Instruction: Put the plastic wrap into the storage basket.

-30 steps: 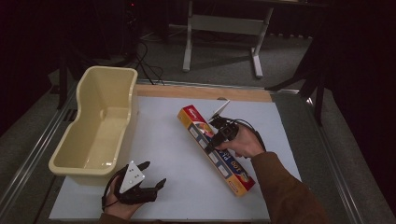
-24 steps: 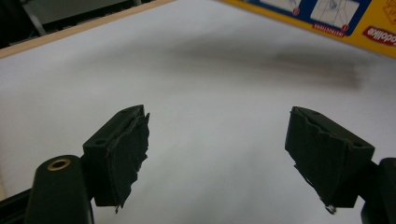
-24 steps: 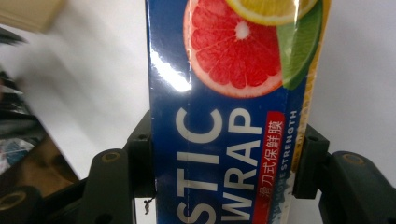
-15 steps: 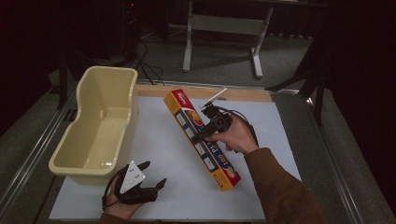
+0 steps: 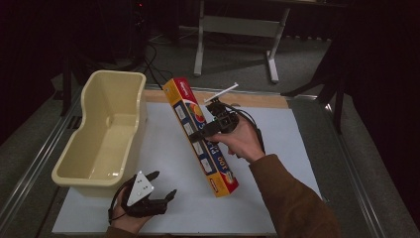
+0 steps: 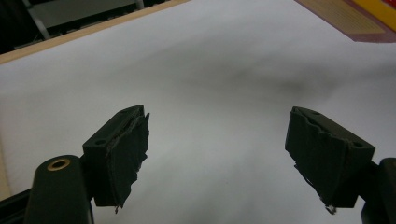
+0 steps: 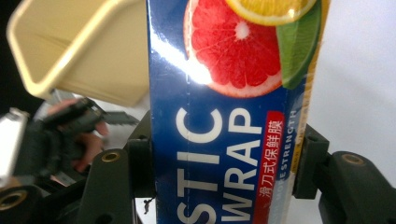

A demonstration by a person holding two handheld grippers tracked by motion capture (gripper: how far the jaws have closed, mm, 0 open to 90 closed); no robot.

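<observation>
right gripper (image 5: 214, 125): jaws clamped on the long sides of the plastic wrap box (image 5: 200, 137), roughly mid-length, a bit toward the upper end; in the right gripper view one pad sits on each side of the box (image 7: 224, 140), firm contact.
box position: lifted and tilted over the white mat (image 5: 277, 198); far end raised and pointing at the tub (image 5: 106, 131), near end low, close to the mat or just touching it, can't tell which.
left gripper (image 5: 159, 187): jaws wide apart, nothing between them, resting low on the near-left of the mat just in front of the tub; its own view has bare mat between the pads (image 6: 123, 154).
tub: cream plastic, empty, left edge of the table, open side up.
step in hand (judgement): carrying the box toward the tub to drop it in.
how to do it well: box is long, grip is off-centre, so keep squeezing or it may pivot in the pads; raise the low end over the rim before crossing; line the box up with the tub's long axis; lower it inside, then release.
risk: leading corner clipping the rim and shoving the tub.
</observation>
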